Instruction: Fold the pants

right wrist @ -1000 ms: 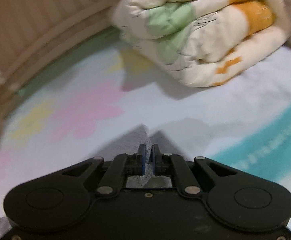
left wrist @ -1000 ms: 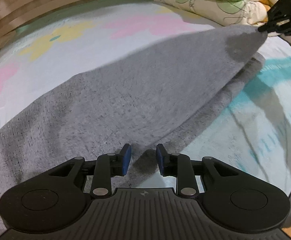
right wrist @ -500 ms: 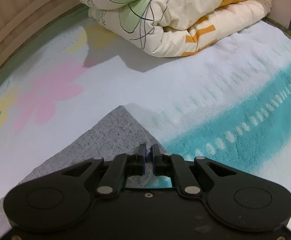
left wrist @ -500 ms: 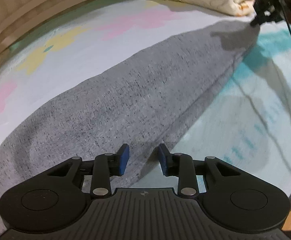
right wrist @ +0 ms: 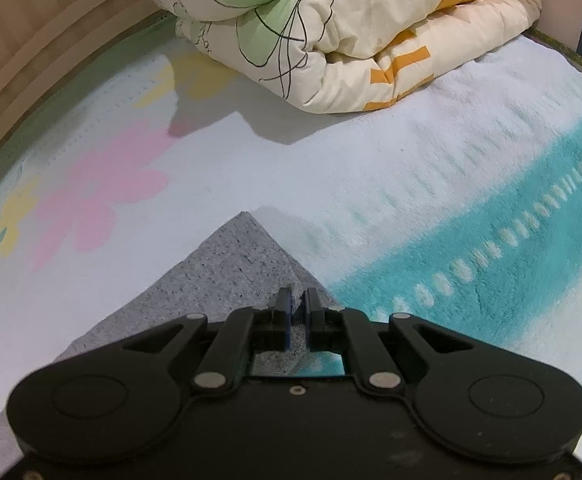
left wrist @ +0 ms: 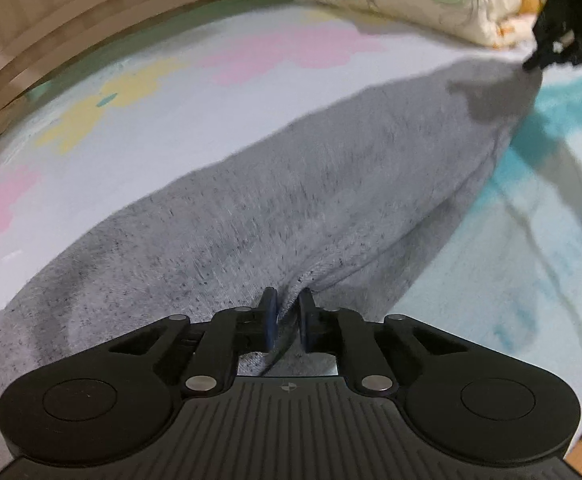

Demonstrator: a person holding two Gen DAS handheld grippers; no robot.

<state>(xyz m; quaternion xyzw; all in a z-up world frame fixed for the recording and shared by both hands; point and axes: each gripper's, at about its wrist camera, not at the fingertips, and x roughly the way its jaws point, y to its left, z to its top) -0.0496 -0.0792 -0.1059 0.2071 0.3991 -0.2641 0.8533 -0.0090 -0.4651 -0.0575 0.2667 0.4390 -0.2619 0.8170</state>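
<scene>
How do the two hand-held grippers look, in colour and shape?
Both are matte black. The left hand-held gripper has a ribbed body with a small round mark, two round side discs, silver pivot pins and blue pads on its fingers. The right hand-held gripper is alike, with a smooth body.

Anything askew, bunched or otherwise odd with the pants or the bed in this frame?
Nothing stands out. The grey pants lie flat on the flowered blanket, pinched by the left gripper and the right gripper; the folded quilt sits clear behind.
</scene>
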